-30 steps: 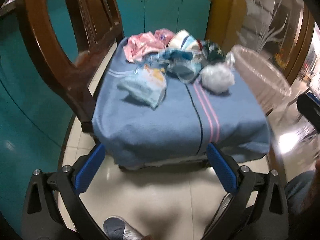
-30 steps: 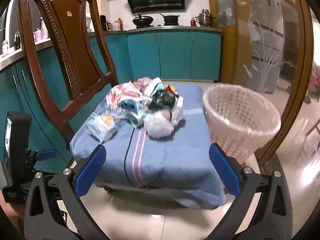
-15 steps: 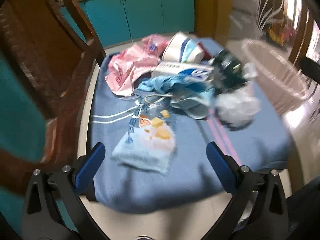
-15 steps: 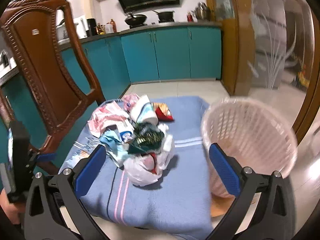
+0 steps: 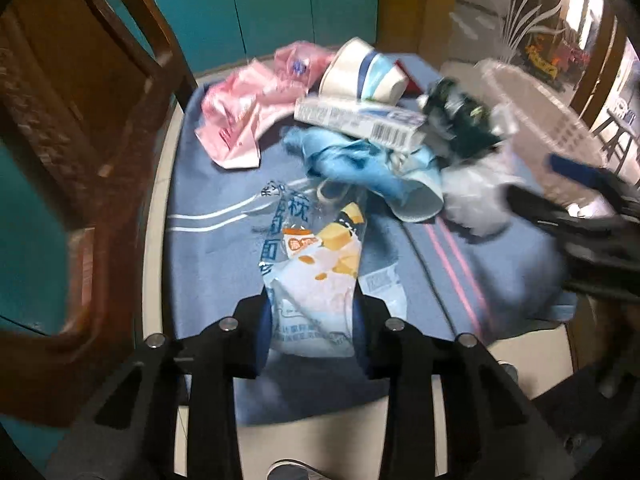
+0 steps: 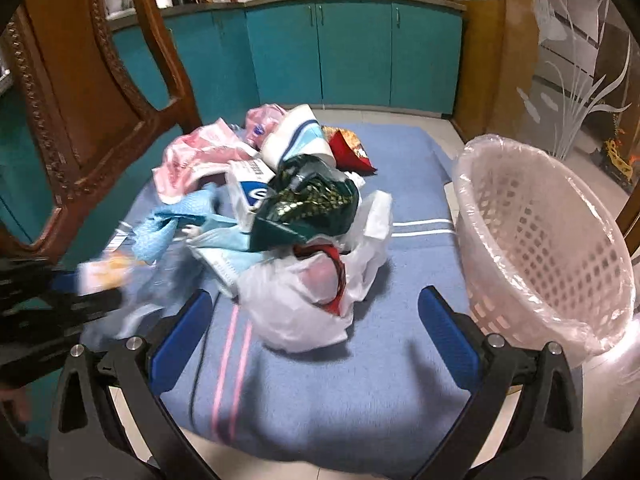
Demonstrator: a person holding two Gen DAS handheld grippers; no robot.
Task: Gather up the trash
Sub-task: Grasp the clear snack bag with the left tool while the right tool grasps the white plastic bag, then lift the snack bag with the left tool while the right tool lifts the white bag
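A pile of trash lies on a blue cloth (image 5: 208,264) over a low table. My left gripper (image 5: 312,320) is closed around the near end of a clear snack wrapper (image 5: 316,264) with yellow print. My right gripper (image 6: 314,320) is open just in front of a white plastic bag (image 6: 304,300). Behind lie a dark green foil bag (image 6: 308,200), a white carton (image 5: 360,118), a pink wrapper (image 5: 244,116), a paper cup (image 5: 360,72) and blue paper (image 5: 352,164). A pink basket (image 6: 552,248) lined with clear plastic stands at the right.
A carved wooden chair (image 6: 100,92) stands at the table's left side. Teal cabinets (image 6: 352,52) run along the back wall. A frosted glass door (image 6: 580,60) is behind the basket. The floor is pale tile.
My left gripper has moved in over the cloth and closed on the snack wrapper. My right gripper has moved closer to the white plastic bag and stays open.
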